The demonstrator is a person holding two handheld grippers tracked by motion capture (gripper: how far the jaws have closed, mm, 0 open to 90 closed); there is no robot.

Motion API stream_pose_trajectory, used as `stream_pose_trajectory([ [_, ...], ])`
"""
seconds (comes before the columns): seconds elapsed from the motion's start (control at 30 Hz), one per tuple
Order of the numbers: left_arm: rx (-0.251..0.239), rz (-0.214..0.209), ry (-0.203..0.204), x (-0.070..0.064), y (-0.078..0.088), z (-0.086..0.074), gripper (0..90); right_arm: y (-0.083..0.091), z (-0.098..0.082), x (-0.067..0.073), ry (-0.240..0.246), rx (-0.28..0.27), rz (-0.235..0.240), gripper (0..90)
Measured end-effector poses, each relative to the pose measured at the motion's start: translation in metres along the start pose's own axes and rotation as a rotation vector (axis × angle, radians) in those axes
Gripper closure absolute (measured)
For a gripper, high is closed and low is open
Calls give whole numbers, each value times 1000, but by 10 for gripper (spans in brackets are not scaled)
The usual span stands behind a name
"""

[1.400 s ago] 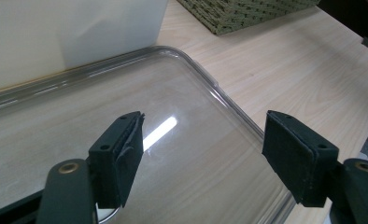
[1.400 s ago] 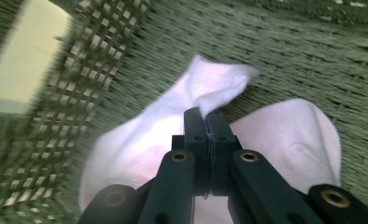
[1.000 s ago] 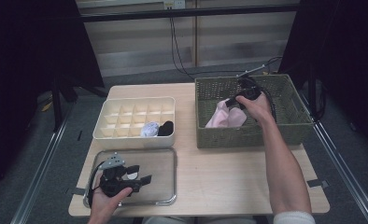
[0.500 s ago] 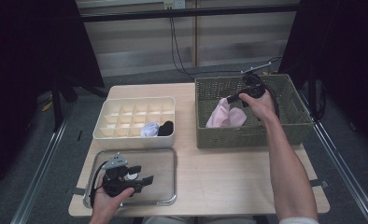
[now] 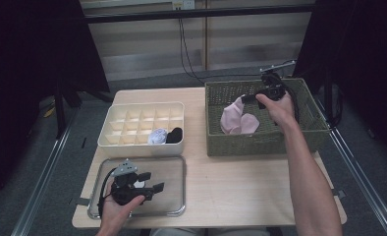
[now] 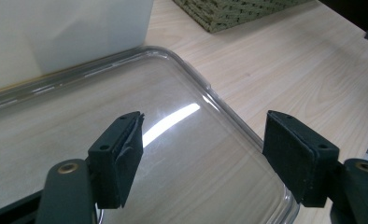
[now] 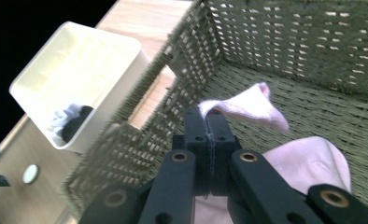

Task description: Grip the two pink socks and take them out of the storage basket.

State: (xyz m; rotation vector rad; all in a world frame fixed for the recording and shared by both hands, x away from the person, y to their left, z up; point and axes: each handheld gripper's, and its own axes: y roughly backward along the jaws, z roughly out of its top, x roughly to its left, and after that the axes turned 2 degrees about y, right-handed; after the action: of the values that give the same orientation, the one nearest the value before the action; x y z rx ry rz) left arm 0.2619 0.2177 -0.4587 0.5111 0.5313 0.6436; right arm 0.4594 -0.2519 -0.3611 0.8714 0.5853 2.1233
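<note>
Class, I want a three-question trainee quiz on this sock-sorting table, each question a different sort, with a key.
1. True or false: the right tongs are shut on the pink sock.
2. Which container holds that sock? A) divided white box B) woven basket C) clear tray
3. Fill in: the left tongs hang open over the clear ______.

Key:
1. True; the closed jaws pinch the cloth.
2. B, the woven basket; the divided white box holds a pale and a dark sock.
3. tray.
</note>
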Motion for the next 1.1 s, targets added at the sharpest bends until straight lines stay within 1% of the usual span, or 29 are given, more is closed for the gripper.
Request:
stream_pose_trajectory([
  [0.2, 8, -2, -1, 1, 0, 0, 288, 7, 4, 10, 25, -13, -4, 899],
  [0.27, 2, 2, 1, 1, 0, 0, 288, 9, 6, 13, 34, -21, -4, 899],
  [0.3, 1, 1, 2, 2, 0, 0, 288, 11, 6, 14, 37, -30, -1, 899],
  [0.37, -3, -3, 8, 2, -1, 1, 288, 13, 7, 14, 38, -32, -2, 899],
  [0.53, 5, -3, -1, 1, -5, 3, 289, 18, 6, 14, 39, -45, -3, 899],
  [0.63, -2, -4, -1, 0, -6, 4, 290, 22, 7, 15, 37, -56, 0, 899],
  [0.9, -21, -13, 10, 0, -10, 11, 292, 30, 13, 25, 72, -78, 10, 899],
  [1.03, -20, -8, 5, -1, -12, 16, 295, 36, 17, 32, 84, -98, 18, 898],
  [1.1, -22, 2, -1, -2, -13, 20, 317, 39, 19, 34, 94, -102, 20, 899],
])
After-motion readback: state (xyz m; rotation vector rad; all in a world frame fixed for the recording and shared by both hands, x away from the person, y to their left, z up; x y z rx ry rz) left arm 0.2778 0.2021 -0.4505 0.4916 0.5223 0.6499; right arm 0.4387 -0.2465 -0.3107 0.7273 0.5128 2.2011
